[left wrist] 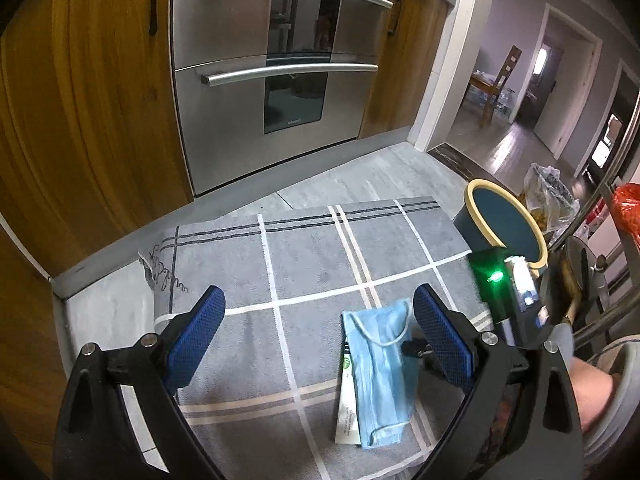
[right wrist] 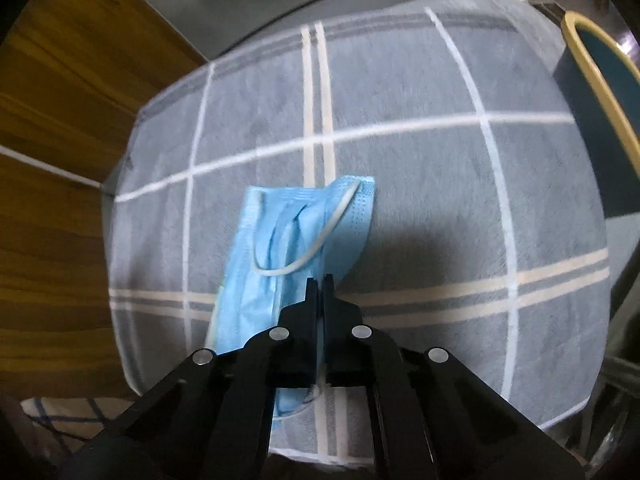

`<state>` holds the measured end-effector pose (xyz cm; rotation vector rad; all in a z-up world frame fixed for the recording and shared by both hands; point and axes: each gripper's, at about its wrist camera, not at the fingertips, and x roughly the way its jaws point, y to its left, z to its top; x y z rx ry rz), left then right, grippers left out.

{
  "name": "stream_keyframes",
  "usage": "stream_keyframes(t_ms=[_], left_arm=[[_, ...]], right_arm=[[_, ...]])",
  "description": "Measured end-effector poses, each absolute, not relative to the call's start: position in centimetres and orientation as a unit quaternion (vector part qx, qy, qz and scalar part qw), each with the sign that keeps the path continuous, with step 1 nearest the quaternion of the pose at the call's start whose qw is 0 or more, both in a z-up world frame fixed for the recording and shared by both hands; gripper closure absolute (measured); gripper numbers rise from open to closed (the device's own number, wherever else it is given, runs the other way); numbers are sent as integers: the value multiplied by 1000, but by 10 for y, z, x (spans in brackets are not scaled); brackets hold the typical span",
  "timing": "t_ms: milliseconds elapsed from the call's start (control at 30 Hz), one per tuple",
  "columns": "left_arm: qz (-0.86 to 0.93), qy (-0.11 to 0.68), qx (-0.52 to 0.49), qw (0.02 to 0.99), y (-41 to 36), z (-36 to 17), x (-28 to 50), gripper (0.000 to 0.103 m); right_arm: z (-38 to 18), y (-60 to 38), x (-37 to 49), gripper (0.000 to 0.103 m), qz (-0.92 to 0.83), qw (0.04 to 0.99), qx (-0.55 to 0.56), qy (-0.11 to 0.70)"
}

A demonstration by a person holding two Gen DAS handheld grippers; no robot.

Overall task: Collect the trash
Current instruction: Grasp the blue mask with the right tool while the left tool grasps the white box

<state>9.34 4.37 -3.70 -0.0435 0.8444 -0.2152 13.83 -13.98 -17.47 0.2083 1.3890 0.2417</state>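
A light blue face mask (left wrist: pixel 380 364) lies on a grey checked mat (left wrist: pixel 304 264), partly over a white and green paper packet (left wrist: pixel 346 396). My left gripper (left wrist: pixel 320 316) is open above the mat, with the mask just inside its right finger. My right gripper (right wrist: pixel 319 280) is shut, its tips pinching the mask (right wrist: pixel 288 248) at its right edge. In the left wrist view the right gripper's tip (left wrist: pixel 414 347) shows at the mask's edge. A dark teal bin with a yellow rim (left wrist: pixel 506 226) stands at the mat's right; it also shows in the right wrist view (right wrist: pixel 600 92).
A steel oven (left wrist: pixel 276 68) sits between wooden cabinet doors (left wrist: pixel 80 120) beyond the mat. A plastic bag (left wrist: pixel 550 196) lies behind the bin. A metal rack (left wrist: pixel 600 260) and the person's leg (left wrist: pixel 592 392) are at the right. A doorway (left wrist: pixel 500 92) opens to another room.
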Motion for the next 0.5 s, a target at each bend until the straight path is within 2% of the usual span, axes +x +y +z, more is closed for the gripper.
stream_keyframes(t_ms=[267, 500], left_arm=[[-124, 444, 2, 887, 26, -61, 94, 9], [-147, 481, 33, 864, -9, -99, 93, 10]], right_arm=[[-130, -174, 144, 100, 72, 807, 87, 579], [-99, -206, 154, 100, 45, 832, 122, 540]])
